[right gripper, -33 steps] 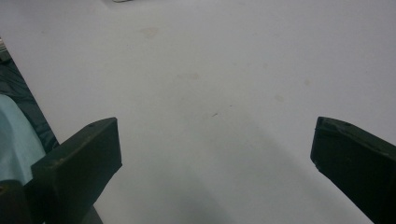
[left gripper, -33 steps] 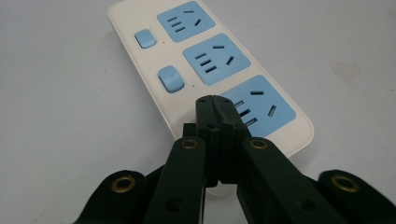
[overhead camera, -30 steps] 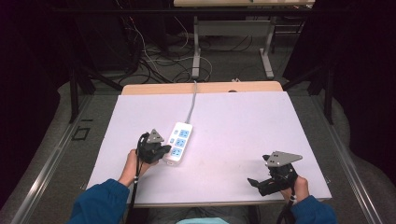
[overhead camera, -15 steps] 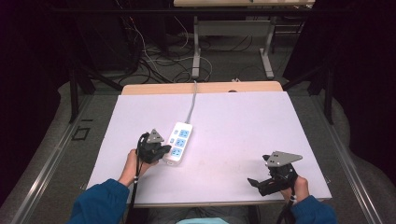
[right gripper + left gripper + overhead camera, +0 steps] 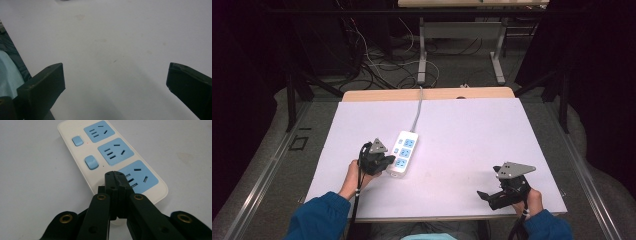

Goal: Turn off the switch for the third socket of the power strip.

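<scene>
A white power strip (image 5: 403, 152) with blue sockets and blue switches lies on the white table, its grey cord (image 5: 417, 107) running to the far edge. My left gripper (image 5: 384, 162) is shut, its tips resting over the near end of the strip (image 5: 112, 157); in the left gripper view the closed jaws (image 5: 114, 175) sit on the strip beside the nearest socket, where the nearest switch would be, with nothing between them. My right gripper (image 5: 486, 196) stands open near the front right of the table, jaws wide apart over bare tabletop (image 5: 112, 62), holding nothing.
The white tabletop (image 5: 472, 135) has a wooden strip (image 5: 437, 93) along its far edge. Beyond it are table legs and loose cables on the floor (image 5: 377, 65). Blue sleeves (image 5: 319, 217) come in at the front edge.
</scene>
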`<state>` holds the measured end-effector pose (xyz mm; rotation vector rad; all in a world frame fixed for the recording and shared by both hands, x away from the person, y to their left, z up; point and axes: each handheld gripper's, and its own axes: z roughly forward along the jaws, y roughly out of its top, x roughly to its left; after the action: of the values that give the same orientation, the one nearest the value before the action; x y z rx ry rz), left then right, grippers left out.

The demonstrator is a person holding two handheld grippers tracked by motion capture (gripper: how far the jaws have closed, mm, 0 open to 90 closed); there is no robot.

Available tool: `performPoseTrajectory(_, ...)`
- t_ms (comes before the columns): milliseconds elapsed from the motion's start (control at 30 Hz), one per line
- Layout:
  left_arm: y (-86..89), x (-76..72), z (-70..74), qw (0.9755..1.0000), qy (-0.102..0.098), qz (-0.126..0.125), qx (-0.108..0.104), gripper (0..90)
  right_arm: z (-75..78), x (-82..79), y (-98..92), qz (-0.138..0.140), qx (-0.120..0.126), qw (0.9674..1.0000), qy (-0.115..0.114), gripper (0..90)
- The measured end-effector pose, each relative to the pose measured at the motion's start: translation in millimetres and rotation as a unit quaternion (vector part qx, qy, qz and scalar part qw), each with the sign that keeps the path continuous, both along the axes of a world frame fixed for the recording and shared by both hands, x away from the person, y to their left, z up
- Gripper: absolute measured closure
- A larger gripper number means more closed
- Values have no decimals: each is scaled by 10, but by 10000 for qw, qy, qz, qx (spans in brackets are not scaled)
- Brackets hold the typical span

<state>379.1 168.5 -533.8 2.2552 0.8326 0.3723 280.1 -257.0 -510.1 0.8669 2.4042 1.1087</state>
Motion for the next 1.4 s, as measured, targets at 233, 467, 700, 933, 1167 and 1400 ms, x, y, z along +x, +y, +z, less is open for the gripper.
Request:
performPoseTrajectory(233,0,4,1,10000,-49,-19,8,900,0,0,0,-3,-2,10000,2,16)
performPoseTrajectory(467,-9,-1,2,10000,-58,-16,45,900,-1,1,0,-5,-2,10000,-2,16)
performPoseTrajectory(700,-18,0,6,9999,-81,-40,71,900,-2,3,2,7,9,10000,8,15)
performPoseTrajectory(933,-8,4,7,9999,-63,-54,67,900,-2,3,0,13,8,10000,8,16)
performPoseTrajectory(1167,-5,3,8,9999,-64,-76,72,900,-1,1,1,-7,12,10000,-11,16)
performPoseTrajectory(1400,-6,1,8,9999,-78,-87,79,900,-1,0,1,-3,14,10000,-9,16)
